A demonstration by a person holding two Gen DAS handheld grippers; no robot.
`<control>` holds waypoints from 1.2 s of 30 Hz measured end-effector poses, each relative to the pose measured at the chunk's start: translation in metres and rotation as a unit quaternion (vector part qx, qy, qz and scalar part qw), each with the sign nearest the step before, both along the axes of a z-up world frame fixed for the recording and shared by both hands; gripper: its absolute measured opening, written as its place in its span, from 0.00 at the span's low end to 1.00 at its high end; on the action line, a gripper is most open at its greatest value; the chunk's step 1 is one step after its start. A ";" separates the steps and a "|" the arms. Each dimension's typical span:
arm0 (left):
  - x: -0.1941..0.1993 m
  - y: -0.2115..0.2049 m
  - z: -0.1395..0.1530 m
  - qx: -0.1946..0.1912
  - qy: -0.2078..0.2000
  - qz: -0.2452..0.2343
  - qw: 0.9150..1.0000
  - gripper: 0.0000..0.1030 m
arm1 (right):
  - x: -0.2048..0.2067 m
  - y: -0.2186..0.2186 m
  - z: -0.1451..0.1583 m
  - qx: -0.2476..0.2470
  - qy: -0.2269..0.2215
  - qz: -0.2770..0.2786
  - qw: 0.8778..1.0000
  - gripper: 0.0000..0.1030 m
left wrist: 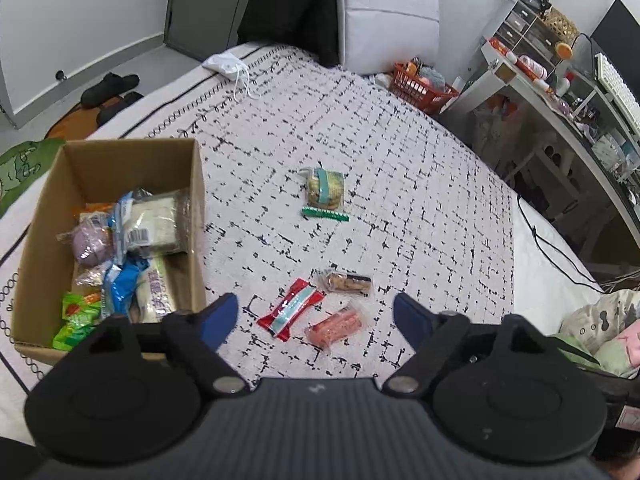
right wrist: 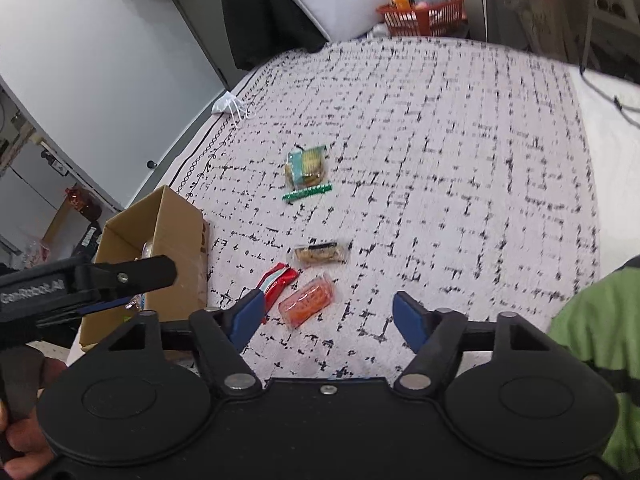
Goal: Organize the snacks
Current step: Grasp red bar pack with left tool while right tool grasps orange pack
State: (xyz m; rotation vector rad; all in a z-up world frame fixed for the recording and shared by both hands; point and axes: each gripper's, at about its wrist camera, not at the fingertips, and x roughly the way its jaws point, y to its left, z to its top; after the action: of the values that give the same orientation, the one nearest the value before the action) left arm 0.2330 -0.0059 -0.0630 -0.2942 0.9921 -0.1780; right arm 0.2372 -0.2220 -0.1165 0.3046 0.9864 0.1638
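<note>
Left wrist view: left gripper [left wrist: 316,322], jaws wide apart, nothing held, is poised over the patterned bedspread [left wrist: 420,184]. An open cardboard box [left wrist: 196,216], left, is part-filled with crinkly film-wrapped snacks. Four packets are left loose: red foil wrapper [left wrist: 291,309], pink sausage-like pack [left wrist: 337,326], clear biscuit bar [left wrist: 347,282] nearest; round cookie pack [left wrist: 325,189] with green strip farther off.

Right wrist view: right gripper [right wrist: 328,312], jaws likewise wide, empty, is seen above the orange-pink pack [right wrist: 307,305]. The box [right wrist: 172,232] stands left.

Risk, as judged: slick, soft film may slip from a shallow pinch; adjacent packets may be snagged; the quilt may be pinched.
</note>
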 end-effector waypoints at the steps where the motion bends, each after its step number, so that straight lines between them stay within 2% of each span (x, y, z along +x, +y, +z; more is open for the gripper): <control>1: 0.001 -0.001 -0.002 0.000 0.002 -0.002 1.000 0.76 | 0.001 0.000 -0.002 0.007 0.004 -0.001 1.000 0.60; 7: 0.011 -0.011 -0.020 0.003 0.016 -0.008 1.000 0.59 | 0.010 -0.001 -0.015 0.032 0.023 -0.005 0.999 0.45; 14: 0.026 -0.023 -0.041 0.006 0.035 -0.021 0.999 0.45 | 0.022 0.001 -0.029 0.048 0.048 -0.004 0.998 0.41; 26: 0.054 -0.031 -0.080 0.008 0.072 -0.026 0.997 0.40 | 0.045 0.002 -0.051 0.052 0.083 -0.005 0.995 0.39; 36: 0.076 -0.033 -0.115 0.035 0.109 -0.017 0.993 0.38 | 0.057 0.005 -0.066 0.055 0.104 -0.002 0.993 0.38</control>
State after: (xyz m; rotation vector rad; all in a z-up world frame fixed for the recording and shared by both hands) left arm 0.3094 -0.0394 -0.1784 -0.2365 1.2181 -0.1443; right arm 0.2945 -0.2175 -0.1825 0.4309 1.1861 0.1863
